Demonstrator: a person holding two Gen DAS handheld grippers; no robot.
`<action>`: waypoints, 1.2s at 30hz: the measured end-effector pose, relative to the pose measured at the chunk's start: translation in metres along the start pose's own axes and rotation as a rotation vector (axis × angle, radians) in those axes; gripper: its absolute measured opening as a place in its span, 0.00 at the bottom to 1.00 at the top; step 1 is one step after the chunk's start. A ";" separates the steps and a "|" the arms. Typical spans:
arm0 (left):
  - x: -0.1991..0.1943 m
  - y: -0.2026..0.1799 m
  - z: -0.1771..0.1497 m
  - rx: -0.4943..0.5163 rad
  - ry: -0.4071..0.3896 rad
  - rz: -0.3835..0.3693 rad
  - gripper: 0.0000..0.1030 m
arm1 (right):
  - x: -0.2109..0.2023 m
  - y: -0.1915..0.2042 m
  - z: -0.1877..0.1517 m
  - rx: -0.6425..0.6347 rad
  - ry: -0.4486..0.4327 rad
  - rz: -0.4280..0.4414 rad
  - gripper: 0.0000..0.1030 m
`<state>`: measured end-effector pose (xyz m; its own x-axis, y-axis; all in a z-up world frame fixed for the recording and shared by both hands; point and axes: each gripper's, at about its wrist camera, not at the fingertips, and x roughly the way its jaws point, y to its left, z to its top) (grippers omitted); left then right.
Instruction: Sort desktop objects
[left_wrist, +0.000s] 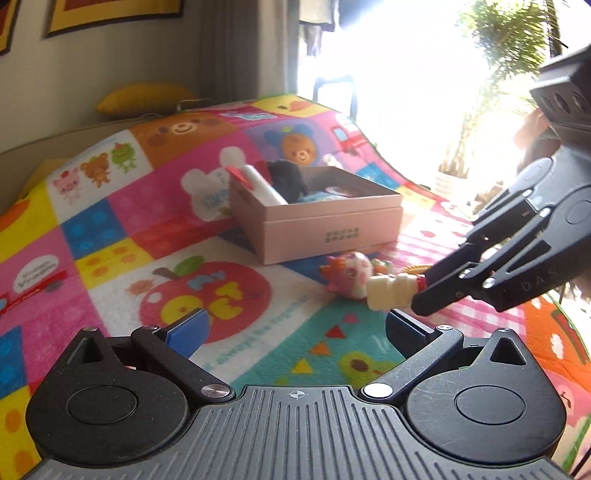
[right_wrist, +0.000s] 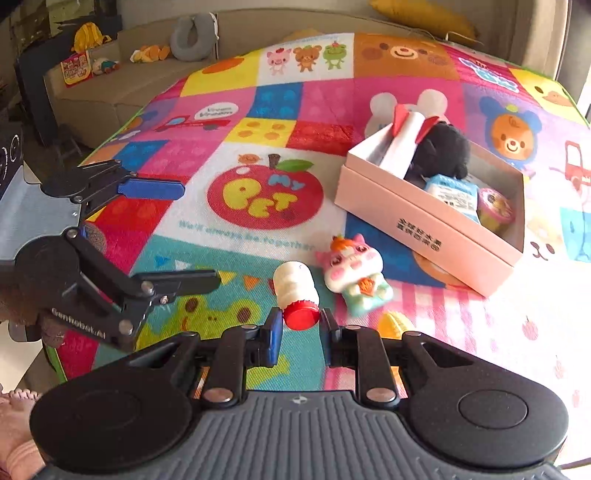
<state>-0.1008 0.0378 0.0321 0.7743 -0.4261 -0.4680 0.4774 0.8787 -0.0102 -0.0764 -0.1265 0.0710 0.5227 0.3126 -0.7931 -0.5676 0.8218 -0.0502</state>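
My right gripper (right_wrist: 301, 323) is shut on the red cap of a small white ribbed bottle (right_wrist: 295, 284), which sticks out forward above the mat. In the left wrist view the same bottle (left_wrist: 388, 293) juts from the right gripper (left_wrist: 423, 295) at the right. A pink and white hamster toy (right_wrist: 352, 269) lies on the mat just past the bottle. Behind it stands a pink open box (right_wrist: 406, 218) holding a white tube, a black plush, a blue packet and a small round pink item. My left gripper (left_wrist: 295, 330) is open and empty, low over the mat.
A colourful patchwork play mat (right_wrist: 266, 122) covers the surface. A yellow toy piece (right_wrist: 395, 325) lies beside my right fingers. A beige sofa (right_wrist: 122, 92) with cushions and toys runs behind the mat. A potted plant (left_wrist: 509, 44) stands by the bright window.
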 end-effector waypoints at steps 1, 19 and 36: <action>0.003 -0.009 0.000 0.032 0.003 -0.027 1.00 | 0.000 -0.002 -0.001 0.007 0.011 -0.001 0.20; 0.034 -0.030 -0.002 0.041 0.105 -0.022 1.00 | 0.014 -0.018 0.003 0.115 -0.089 0.060 0.21; 0.067 -0.053 0.011 0.037 0.112 0.038 0.54 | -0.008 -0.061 -0.057 0.179 -0.239 -0.156 0.57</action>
<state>-0.0694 -0.0393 0.0112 0.7418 -0.3636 -0.5635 0.4648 0.8844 0.0412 -0.0824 -0.2062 0.0457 0.7410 0.2622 -0.6182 -0.3597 0.9324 -0.0356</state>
